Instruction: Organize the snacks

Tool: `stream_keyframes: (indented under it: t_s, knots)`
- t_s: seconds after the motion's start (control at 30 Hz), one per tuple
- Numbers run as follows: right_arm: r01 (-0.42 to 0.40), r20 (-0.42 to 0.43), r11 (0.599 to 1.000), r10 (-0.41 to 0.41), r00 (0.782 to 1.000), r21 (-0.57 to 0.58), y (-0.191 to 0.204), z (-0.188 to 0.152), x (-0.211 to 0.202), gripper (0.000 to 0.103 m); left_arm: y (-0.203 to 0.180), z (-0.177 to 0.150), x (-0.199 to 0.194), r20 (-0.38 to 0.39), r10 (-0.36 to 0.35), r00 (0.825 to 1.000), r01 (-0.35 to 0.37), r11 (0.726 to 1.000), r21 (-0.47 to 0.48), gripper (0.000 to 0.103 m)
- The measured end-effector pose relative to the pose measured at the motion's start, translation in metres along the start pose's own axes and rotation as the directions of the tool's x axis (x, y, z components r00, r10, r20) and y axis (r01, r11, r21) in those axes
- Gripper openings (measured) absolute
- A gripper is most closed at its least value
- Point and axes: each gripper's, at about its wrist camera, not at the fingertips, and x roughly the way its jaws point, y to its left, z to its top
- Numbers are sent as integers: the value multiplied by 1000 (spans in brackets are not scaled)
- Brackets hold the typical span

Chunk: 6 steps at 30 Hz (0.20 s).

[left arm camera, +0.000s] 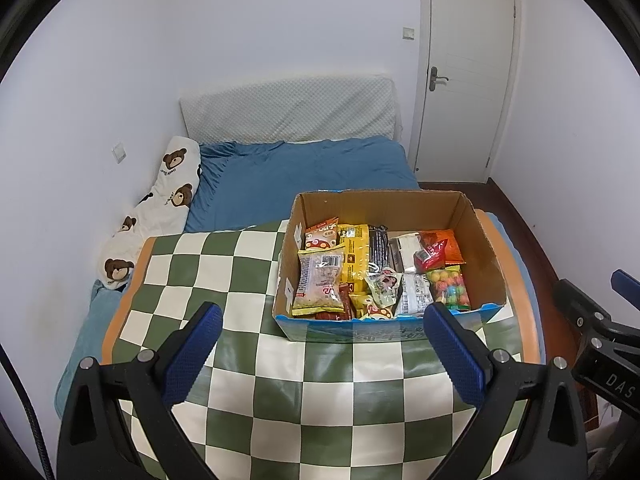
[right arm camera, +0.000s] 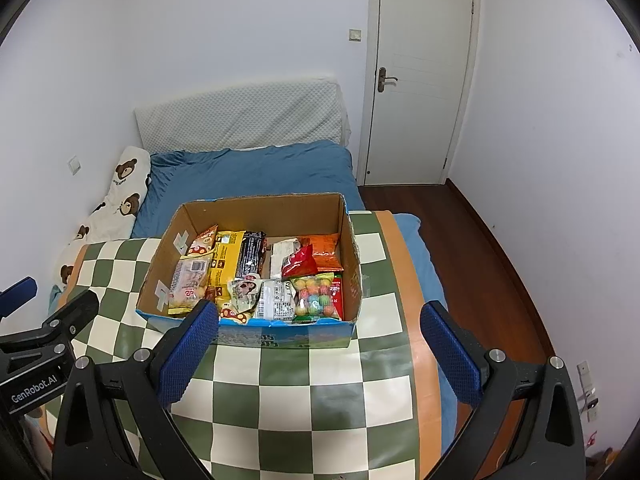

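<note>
An open cardboard box (left arm camera: 486, 248) (right arm camera: 160, 264) stands on the green-and-white checked table (left arm camera: 280, 392) (right arm camera: 304, 400). Several snack packets lie inside it: a yellow bag (left arm camera: 354, 256) (right arm camera: 226, 264), a pale packet (left arm camera: 320, 280) (right arm camera: 188, 284), an orange bag (left arm camera: 450, 246) (right arm camera: 326, 254), a red pouch (left arm camera: 430, 258) (right arm camera: 298, 260) and a bag of coloured candy balls (left arm camera: 448, 286) (right arm camera: 316, 296). My left gripper (left arm camera: 320, 316) is open and empty, just in front of the box. My right gripper (right arm camera: 320, 316) is open and empty, also just in front of it.
A bed with a blue sheet (left arm camera: 304, 176) (right arm camera: 256, 172) lies behind the table, with a bear-print pillow (left arm camera: 160, 208) (right arm camera: 116, 200) at its left. A white door (left arm camera: 468, 72) (right arm camera: 420, 76) is at the back right. Wooden floor (right arm camera: 480, 248) runs along the right.
</note>
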Motion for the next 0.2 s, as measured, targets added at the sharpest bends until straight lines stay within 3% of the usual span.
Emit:
stream_keyframes:
  t_s: [0.2]
  knots:
    - [-5,-1,1000,5,1000,3,0,0,-1,103,0,2,-8,11,1,1000,-1,1000,6,103]
